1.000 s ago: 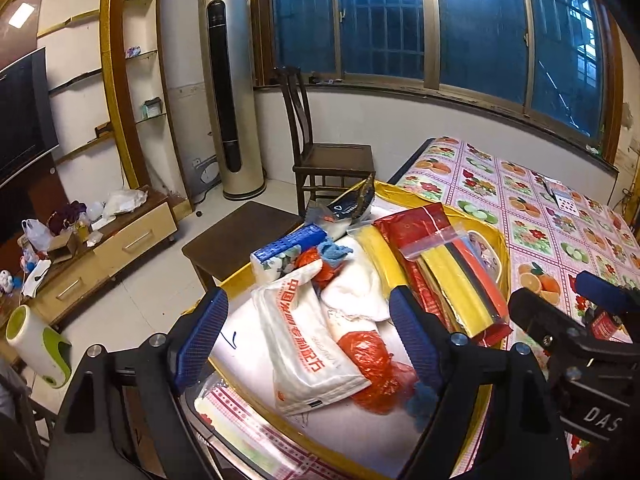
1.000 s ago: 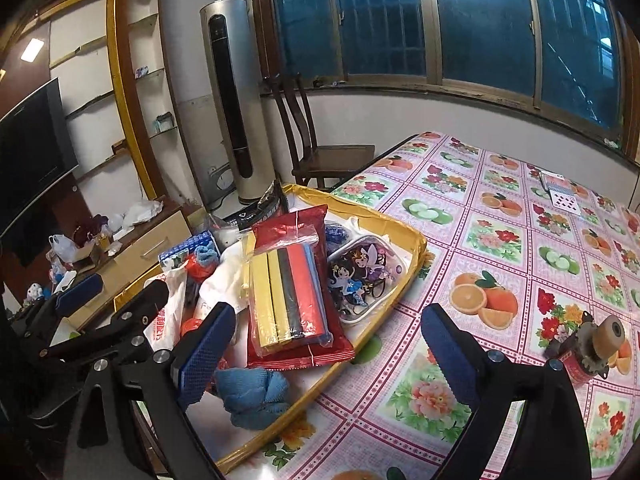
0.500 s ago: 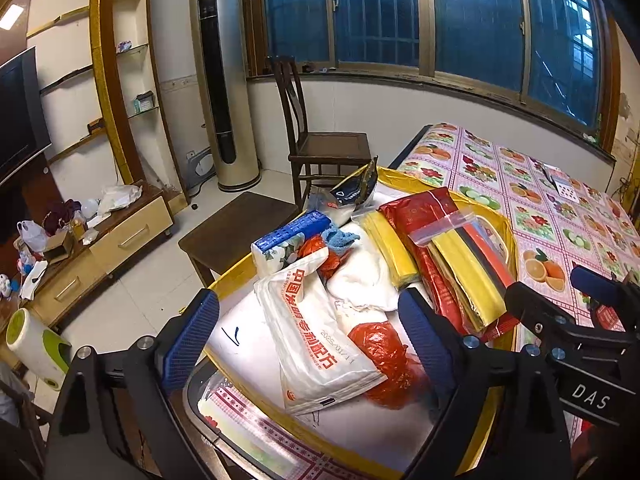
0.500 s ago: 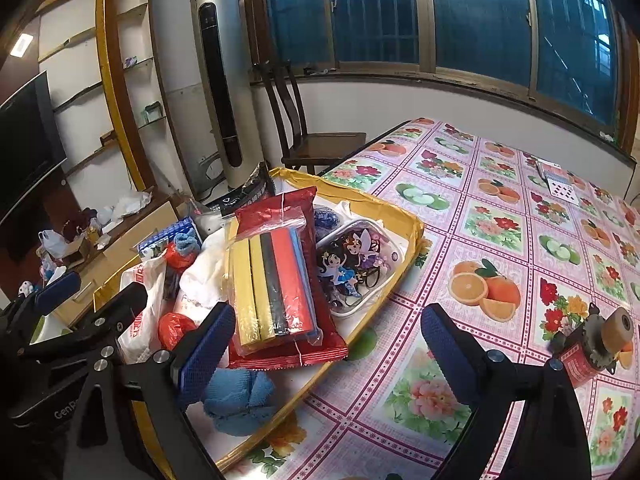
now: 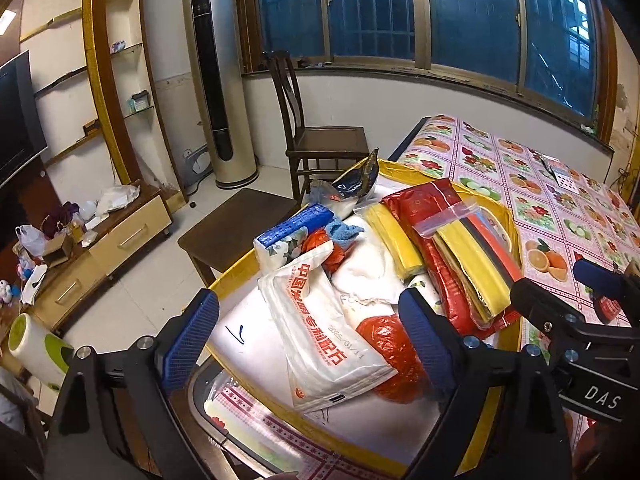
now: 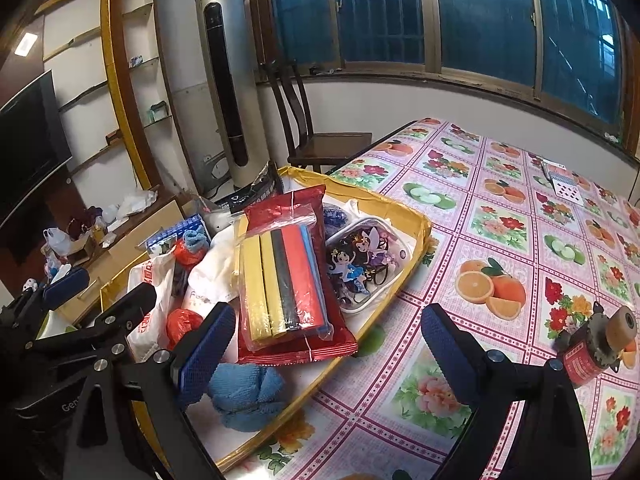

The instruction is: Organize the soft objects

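A yellow-rimmed tray [image 6: 421, 227] on the flowered table holds a pile of soft goods. On top lies a clear bag of coloured strips [image 6: 282, 282] over a red packet [image 6: 280, 208], beside a cartoon pouch [image 6: 362, 264]. A blue cloth ball [image 6: 246, 394] sits at the tray's near end. A white printed bag [image 5: 320, 328], a red plastic bag [image 5: 394, 354] and a tissue pack [image 5: 288, 236] lie on the left side. My left gripper [image 5: 310, 348] hovers open over the white bag. My right gripper [image 6: 326, 358] hangs open above the tray's near right edge, empty.
A small red-labelled reel [image 6: 596, 344] stands on the tablecloth at the right. Playing cards [image 6: 560, 178] lie far back. A wooden chair [image 5: 316, 136] and a low brown stool [image 5: 236, 224] stand beyond the table's left edge, with a tower fan [image 5: 218, 96] behind.
Both grippers have drawn back and up a little from the tray, staying open. The pile has not moved.
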